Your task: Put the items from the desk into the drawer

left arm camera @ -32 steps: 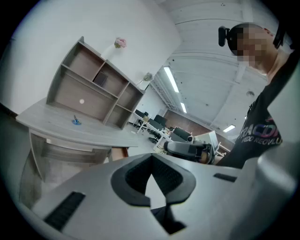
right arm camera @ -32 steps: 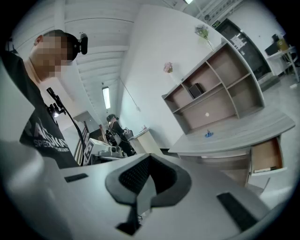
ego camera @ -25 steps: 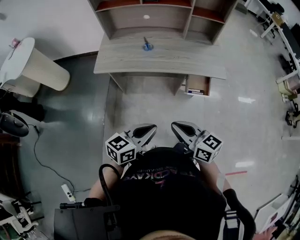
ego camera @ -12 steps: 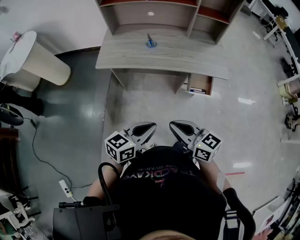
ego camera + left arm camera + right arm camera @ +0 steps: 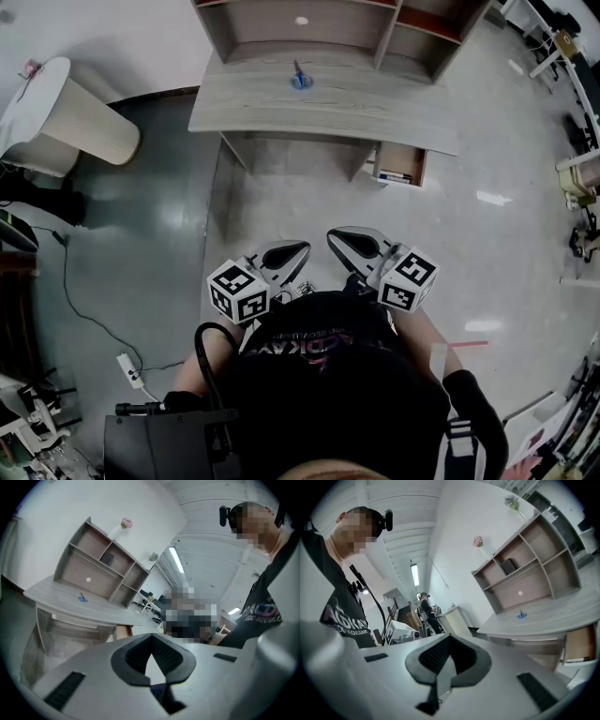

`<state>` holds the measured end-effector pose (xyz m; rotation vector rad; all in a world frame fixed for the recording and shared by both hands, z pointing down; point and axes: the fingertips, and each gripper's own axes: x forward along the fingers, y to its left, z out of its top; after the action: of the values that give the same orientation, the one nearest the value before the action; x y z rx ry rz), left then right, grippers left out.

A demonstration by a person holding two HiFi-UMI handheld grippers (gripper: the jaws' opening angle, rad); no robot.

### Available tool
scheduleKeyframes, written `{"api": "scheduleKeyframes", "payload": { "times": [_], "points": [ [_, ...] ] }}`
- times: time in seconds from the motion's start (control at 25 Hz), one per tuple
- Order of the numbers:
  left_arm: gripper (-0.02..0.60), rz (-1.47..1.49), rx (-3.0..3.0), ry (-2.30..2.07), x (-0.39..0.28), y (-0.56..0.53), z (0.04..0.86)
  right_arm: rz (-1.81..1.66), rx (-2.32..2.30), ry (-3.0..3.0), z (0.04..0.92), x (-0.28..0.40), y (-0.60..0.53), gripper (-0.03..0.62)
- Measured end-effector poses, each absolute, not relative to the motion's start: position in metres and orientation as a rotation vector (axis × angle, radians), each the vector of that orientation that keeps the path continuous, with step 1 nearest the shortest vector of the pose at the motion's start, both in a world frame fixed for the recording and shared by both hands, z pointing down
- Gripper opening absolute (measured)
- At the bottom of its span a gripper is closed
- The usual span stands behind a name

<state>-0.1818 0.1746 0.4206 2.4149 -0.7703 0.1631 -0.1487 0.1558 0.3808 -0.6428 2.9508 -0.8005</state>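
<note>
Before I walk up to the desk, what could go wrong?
The drawer stands open under the desk, at its right end; you might bump it. The blue item is small, and both the left gripper and right gripper are shut, so a late opening could knock it away. A cable trails on the floor to your left; stepping there could snag it.

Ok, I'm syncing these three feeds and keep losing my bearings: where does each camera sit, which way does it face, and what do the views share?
Head view: on the person's head, looking steeply down at the desk, open drawer and floor; shows the black shirt, left gripper and right gripper.
Left gripper view: rides the left gripper, looking along its shut jaws toward the desk; shirt at right.
Right gripper view: rides the right gripper, looking along its shut jaws toward desk and drawer; shirt at left.
Shared: all three show the desk, shelf unit and blue item.
</note>
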Motion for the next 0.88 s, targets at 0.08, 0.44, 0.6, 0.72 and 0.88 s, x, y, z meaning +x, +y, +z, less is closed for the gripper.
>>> {"api": "scheduleKeyframes", "payload": {
  "times": [0.08,0.44,0.6,0.72,0.88],
  "points": [
    [0.011,0.172,2.411,-0.773,-0.177,0.173,0.42,-0.813,-0.632,2.94,0.379,-0.143,0.153,0.011],
    [0.011,0.175,2.37,-0.861,-0.146,0.142,0.419,-0.856,-0.572,2.922,0.38,-0.107,0.127,0.011],
    [0.011,0.175,2.356,-0.907,-0.131,0.123,0.416,-0.835,-0.52,2.93,0.375,-0.09,0.111,0.011],
    [0.011,0.182,2.343,-0.935,-0.118,0.111,0.417,-0.834,-0.491,2.937,0.377,-0.077,0.098,0.011],
    [0.011,0.191,2.304,-0.965,-0.101,0.093,0.42,-0.85,-0.458,2.946,0.378,-0.059,0.08,0.011]
  ]
}}
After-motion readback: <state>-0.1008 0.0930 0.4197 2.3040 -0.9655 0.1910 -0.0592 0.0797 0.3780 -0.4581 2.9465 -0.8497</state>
